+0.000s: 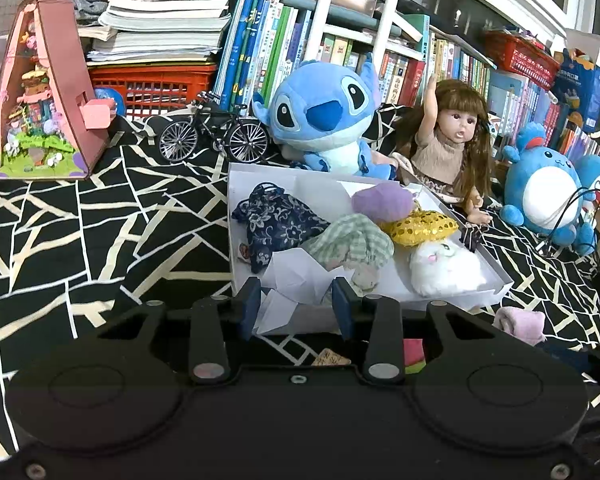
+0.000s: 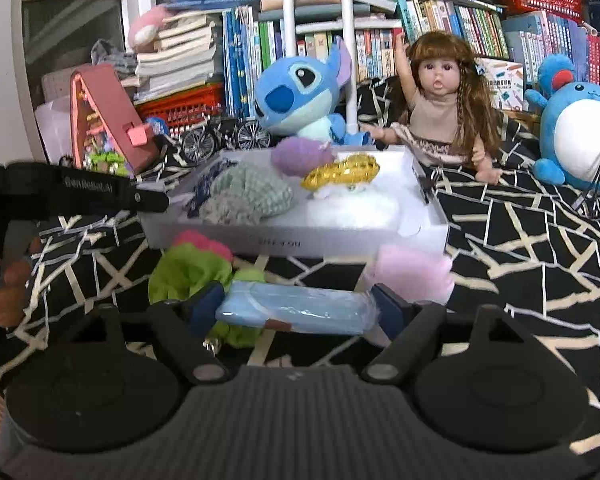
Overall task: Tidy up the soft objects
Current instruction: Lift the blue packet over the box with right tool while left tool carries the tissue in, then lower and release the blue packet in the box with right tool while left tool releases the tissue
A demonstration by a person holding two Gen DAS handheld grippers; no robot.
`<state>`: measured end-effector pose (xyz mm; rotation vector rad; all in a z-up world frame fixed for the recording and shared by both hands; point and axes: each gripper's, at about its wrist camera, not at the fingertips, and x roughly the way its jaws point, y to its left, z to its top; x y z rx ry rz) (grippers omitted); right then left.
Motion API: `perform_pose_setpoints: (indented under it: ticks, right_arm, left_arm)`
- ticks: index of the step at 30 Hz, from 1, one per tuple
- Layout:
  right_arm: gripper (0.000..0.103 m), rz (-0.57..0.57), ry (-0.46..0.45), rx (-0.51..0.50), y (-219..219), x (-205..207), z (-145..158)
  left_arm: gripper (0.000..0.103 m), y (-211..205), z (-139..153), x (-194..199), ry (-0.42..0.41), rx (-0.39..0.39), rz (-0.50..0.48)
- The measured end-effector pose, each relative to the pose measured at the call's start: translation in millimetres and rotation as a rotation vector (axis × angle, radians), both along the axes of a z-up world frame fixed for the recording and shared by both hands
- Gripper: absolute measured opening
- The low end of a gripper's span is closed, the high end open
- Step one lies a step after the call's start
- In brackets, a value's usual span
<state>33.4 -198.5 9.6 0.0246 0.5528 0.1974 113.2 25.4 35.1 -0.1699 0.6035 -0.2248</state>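
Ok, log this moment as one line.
left hand-held gripper: partly open over white box edge, empty | right hand-held gripper: jaws around blue packet | green plush, pink cloth: outside box

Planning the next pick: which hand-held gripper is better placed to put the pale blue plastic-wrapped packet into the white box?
Right. The right hand-held gripper already has the pale blue plastic-wrapped packet between its fingers, just before the white box. The left hand-held gripper sits at the box's near edge.
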Motion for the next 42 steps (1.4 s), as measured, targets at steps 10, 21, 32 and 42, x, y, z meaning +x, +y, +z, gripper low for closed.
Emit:
perform_pose_setpoints:
  ticks: [10,21,32,42]
  right_arm:
    - [0.080,-0.028,-0.026,-0.025,-12,45,25]
    - [0.080,-0.030,0.018,-0.059,-18,115,17]
    - [0.080,-0.022,0.060,-0.063,-11,167,10]
    - [0.080,-0.041,0.091,-0.030,-12,185,-4]
  left_arm:
    - [0.037,-6,-2,31,0.071,-0.008,-0.019]
    - [0.037,-8,-9,81,0.164,-0.014,0.009]
    - [0.037,-12,-19,118,0.189,-0.015,0.047]
    - [0.037,-20,-24,129,0.177,0.023,0.051]
